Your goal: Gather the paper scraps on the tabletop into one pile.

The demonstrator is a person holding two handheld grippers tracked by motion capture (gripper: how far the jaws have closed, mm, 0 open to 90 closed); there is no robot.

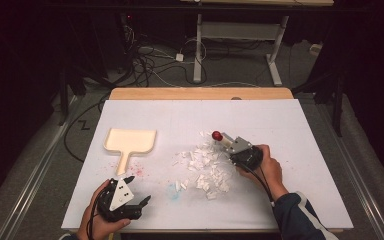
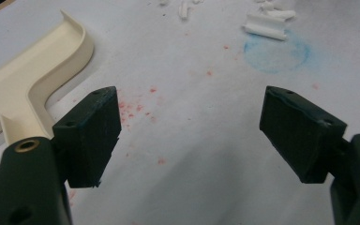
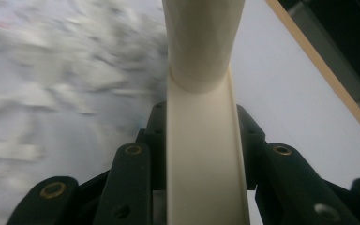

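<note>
Right claw [image 1: 228, 144]: pressed together on the cream handle of a brush [image 3: 201, 140], which runs up between the jaws in the right gripper view. In the high view the tool's far end carries a red tip [image 1: 217, 135], just beyond the claw and at the far edge of the paper scraps [image 1: 205, 167]. The bristle end cannot be made out.

Left claw [image 1: 141, 201]: spread wide, nothing between the jaws, resting low over the surface [image 1: 290, 150]. The dustpan [image 1: 130, 141] lies ahead of this claw and untouched; its handle [image 2: 14, 101] shows just beside the claw's jaw at the left of the left gripper view. Faint red specks and a blue smudge [image 2: 275, 55] mark the surface ahead of the open jaws.

Step in hand, as judged: sweeping. The brush is gripped and brought to the heap, while the pan is not yet taken up.

Next move, as judged: the left claw must close on the pan's handle and set its open lip toward the scraps; the right claw then draws the brush through the heap toward that lip. The heap is spread loosely, with stray pieces on the left claw's side, so several strokes seem likely. Light scraps may scatter under a fast stroke.
</note>
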